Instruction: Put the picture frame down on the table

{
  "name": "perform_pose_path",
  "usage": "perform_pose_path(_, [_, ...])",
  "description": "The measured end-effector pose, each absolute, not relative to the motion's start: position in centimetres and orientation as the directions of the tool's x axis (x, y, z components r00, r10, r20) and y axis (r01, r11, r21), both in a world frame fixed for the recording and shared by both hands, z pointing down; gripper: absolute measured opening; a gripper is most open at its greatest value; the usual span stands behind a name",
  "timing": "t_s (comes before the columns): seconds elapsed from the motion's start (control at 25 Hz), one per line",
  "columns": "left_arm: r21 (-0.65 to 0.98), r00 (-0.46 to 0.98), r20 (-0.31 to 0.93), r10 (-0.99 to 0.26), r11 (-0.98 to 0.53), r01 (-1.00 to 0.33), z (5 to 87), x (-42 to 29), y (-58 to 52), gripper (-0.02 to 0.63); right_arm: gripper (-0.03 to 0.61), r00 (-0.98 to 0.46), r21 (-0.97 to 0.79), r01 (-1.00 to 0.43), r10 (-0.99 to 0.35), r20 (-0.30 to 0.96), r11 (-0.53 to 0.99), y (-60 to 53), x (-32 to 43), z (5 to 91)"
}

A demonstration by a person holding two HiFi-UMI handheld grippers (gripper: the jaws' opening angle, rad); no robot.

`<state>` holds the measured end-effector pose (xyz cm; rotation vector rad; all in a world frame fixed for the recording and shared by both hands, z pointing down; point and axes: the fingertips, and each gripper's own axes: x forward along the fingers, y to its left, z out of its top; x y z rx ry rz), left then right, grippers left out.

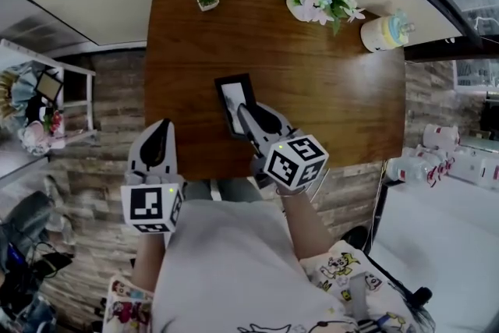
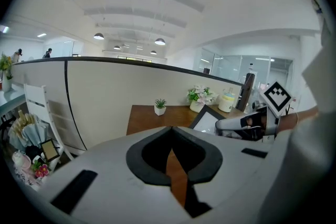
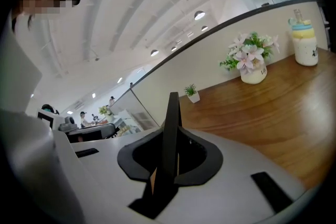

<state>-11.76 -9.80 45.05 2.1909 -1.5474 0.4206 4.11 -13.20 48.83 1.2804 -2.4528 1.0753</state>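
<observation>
Edge-on picture frame [image 1: 235,101] in tight right gripper [image 1: 243,111] fingers over bare table [image 1: 327,90] middle; left gripper [image 1: 161,125] fingers together, empty.

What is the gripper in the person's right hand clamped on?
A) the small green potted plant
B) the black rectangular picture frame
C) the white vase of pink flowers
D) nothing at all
B: the jaws of the right gripper press on the thin edge of the black rectangular picture frame, which stands up between them in the right gripper view.

Bright, even ceiling lamps [image 2: 98,36] — edges bowed, corners seemingly blurred.
</observation>
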Motion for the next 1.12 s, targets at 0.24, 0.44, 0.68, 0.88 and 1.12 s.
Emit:
perform_pose_path(0.24, [0.174, 0.350, 0.480, -0.804, -0.304, -0.937, 45.9, -11.4, -9.7, 0.003, 0.055, -0.638, -0.594, -0.739, -0.612, 0.467, 0.318, -12.6, 3.4, 51.1])
perform_pose_path(0.44, [0.176, 0.356, 0.486, -0.798, -0.309, -0.935, 46.5, -11.4, -9.8, 0.003, 0.055, -0.668, -0.658, -0.700, -0.582, 0.464, 0.278, -12.5, 2.5, 52.6])
perform_pose_path(0.68, [0.181, 0.353, 0.493, -0.795, -0.303, -0.936, 47.3, -11.6, -9.8, 0.003, 0.054, -0.698, -0.711, -0.662, -0.540, 0.470, 0.237, -12.3, 1.3, 54.6])
perform_pose_path(0.88, [0.183, 0.348, 0.502, -0.792, -0.296, -0.937, 47.9, -11.8, -9.8, 0.003, 0.054, -0.718, -0.752, -0.630, -0.514, 0.470, 0.193, -12.4, 0.7, 55.7])
perform_pose_path(1.12, [0.188, 0.343, 0.502, -0.794, -0.287, -0.939, 48.1, -12.0, -10.0, 0.003, 0.055, -0.743, -0.790, -0.593, -0.484, 0.462, 0.156, -12.5, -0.2, 56.8])
